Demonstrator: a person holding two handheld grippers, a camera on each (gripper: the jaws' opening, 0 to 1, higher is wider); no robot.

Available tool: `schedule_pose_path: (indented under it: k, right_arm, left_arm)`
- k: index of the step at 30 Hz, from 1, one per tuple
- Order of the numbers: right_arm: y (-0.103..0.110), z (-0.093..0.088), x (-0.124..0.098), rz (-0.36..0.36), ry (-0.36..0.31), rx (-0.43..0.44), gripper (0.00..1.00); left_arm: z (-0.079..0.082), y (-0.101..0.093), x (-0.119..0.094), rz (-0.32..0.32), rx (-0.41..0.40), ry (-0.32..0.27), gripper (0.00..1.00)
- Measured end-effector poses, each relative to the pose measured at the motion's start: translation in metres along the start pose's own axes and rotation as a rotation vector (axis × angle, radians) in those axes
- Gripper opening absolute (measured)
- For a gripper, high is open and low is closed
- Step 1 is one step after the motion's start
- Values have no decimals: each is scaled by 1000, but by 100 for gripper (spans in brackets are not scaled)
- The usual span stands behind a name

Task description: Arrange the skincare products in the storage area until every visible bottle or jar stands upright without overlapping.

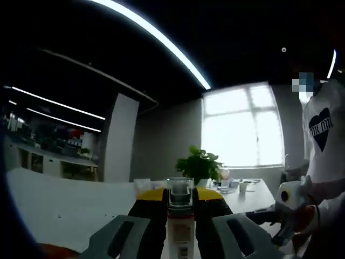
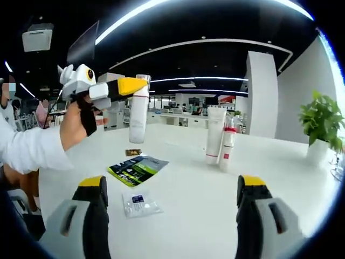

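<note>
My left gripper [image 1: 179, 198] is shut on a white bottle [image 1: 180, 226] with a clear cap, held upright in the air between its yellow-tipped jaws. In the right gripper view the same left gripper [image 2: 131, 86] holds that white bottle [image 2: 139, 110] above the white table [image 2: 188, 216], at the upper left. Two white tubes, a taller one [image 2: 215, 135] and a shorter one with red print [image 2: 227, 144], stand upright side by side at the table's middle. My right gripper [image 2: 171, 186] hangs open low over the near table with nothing between its jaws.
A green sachet [image 2: 137, 168], a small clear sachet [image 2: 140, 204] and a small brown item [image 2: 133, 152] lie flat on the table. A potted plant [image 2: 321, 123] stands at the right. A person's hand and white sleeve [image 2: 32, 148] come in from the left.
</note>
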State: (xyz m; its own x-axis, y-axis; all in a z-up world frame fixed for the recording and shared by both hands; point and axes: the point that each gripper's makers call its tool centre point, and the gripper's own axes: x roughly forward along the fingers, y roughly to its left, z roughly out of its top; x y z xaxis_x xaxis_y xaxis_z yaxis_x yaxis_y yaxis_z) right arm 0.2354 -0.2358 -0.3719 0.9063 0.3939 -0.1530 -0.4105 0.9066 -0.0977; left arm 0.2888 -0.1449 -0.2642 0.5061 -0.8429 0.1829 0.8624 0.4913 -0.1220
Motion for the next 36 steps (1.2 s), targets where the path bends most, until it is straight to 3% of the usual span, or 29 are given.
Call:
schedule_pose_path:
  k: [10,24,30,36]
  right_arm:
    - [-2,-2,1,1,-6,10,100]
    - [6,-9,0,4,-4,19,100]
    - [3,-12,-1,-3,-3,22,100]
    - [1,-15,1,-6,5,22,100]
  left_arm:
    - [-11,10,14,42,41,-53,16]
    - [-16,21,38,-4,41,-71,16]
    - [-28,28,51,9,80,-77,16]
    - [-40,41,62,43,36,-85,16]
